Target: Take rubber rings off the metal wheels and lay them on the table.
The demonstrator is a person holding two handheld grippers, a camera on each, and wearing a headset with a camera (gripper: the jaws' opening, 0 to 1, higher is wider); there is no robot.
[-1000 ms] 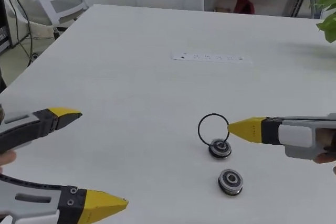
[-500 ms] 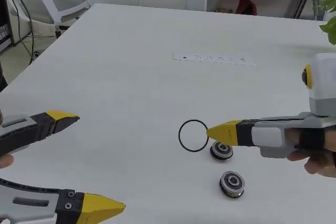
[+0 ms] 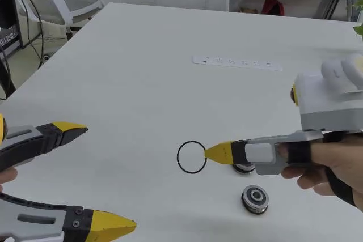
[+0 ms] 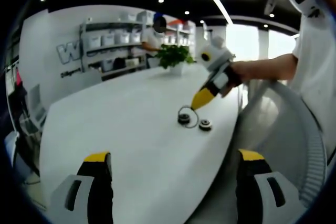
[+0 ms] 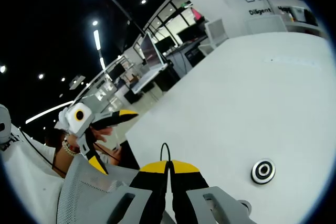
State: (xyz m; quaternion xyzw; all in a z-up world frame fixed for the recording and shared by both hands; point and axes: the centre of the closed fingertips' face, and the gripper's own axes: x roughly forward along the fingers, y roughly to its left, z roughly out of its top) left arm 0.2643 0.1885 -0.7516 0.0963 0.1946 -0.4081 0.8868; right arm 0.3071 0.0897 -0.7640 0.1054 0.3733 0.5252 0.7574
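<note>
And there's the rubber ring (image 3: 178,158), a thin black loop held out over the table (image 3: 142,83) just left of the two wheels, nipped at its right edge by the right gripper (image 3: 210,152). The yellow jaws are pressed tight together on it. The right gripper view shows the band running edge-on up from between the tips, so only a sliver of rubber is caught. It keeps a clean circle, so I'd call it light and springy, soft enough to stretch and roll. It could twist or flick out of such a narrow pinch, so a hold across the cord itself with steady pressure is the sensible one. Whether its lower edge touches the tabletop, I can't tell from here. Right behind the gripper's tip sits the far wheel (image 3: 244,168), half hidden. It looks like small, dense metal that would skid on this smooth white surface if nudged. The near wheel (image 3: 255,198) lies close by toward the table edge, dark around its rim, so I judge its ring is on. That one wants prying at the rim. Well off to the other side, the left gripper (image 3: 110,178) hangs with jaws spread wide and nothing between them. Far up the table lies a white power strip (image 3: 237,62).
</note>
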